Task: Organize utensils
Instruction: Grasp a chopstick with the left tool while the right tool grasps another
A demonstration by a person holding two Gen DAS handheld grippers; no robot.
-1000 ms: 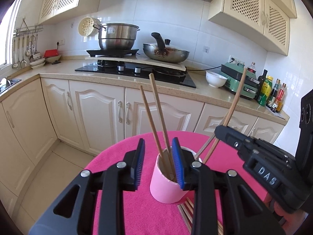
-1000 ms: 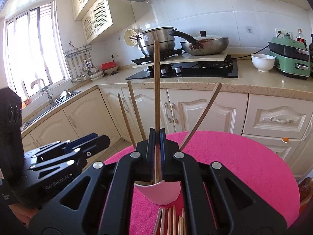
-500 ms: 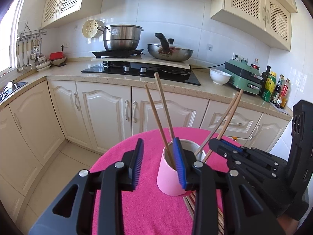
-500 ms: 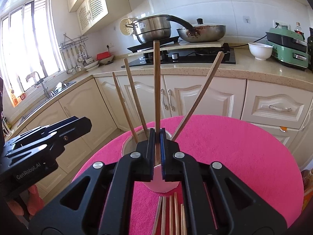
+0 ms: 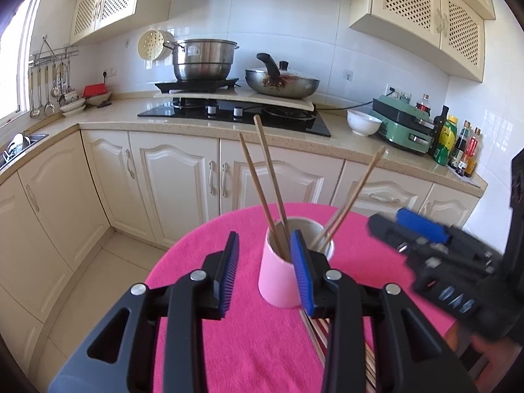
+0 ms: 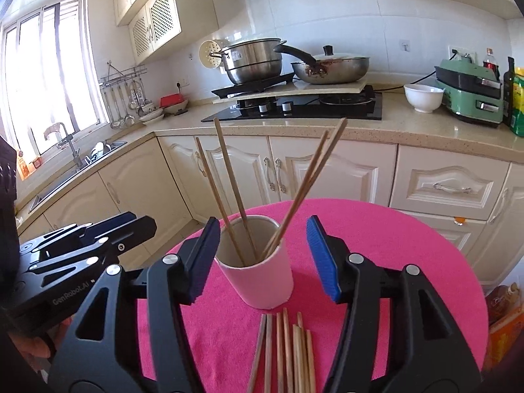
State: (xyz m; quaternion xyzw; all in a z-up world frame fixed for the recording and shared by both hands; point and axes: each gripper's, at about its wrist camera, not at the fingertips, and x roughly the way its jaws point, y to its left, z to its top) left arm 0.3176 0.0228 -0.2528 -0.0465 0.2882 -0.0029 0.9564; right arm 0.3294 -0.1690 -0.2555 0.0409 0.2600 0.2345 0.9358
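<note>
The pink table (image 6: 409, 262) held a pink cup (image 6: 262, 281) with four chopsticks (image 6: 229, 190). More chopsticks (image 6: 291, 353) lay just before it. The right hand-held gripper (image 6: 268, 258) was opening, empty; the left hand-held gripper (image 5: 265, 275) stood open. Pick the next stick up gently.

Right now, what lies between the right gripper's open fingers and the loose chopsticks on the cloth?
In the right wrist view the pink cup, with four chopsticks standing in it, sits between the opening right gripper fingers; the loose chopsticks lie just before it on the pink cloth.
</note>
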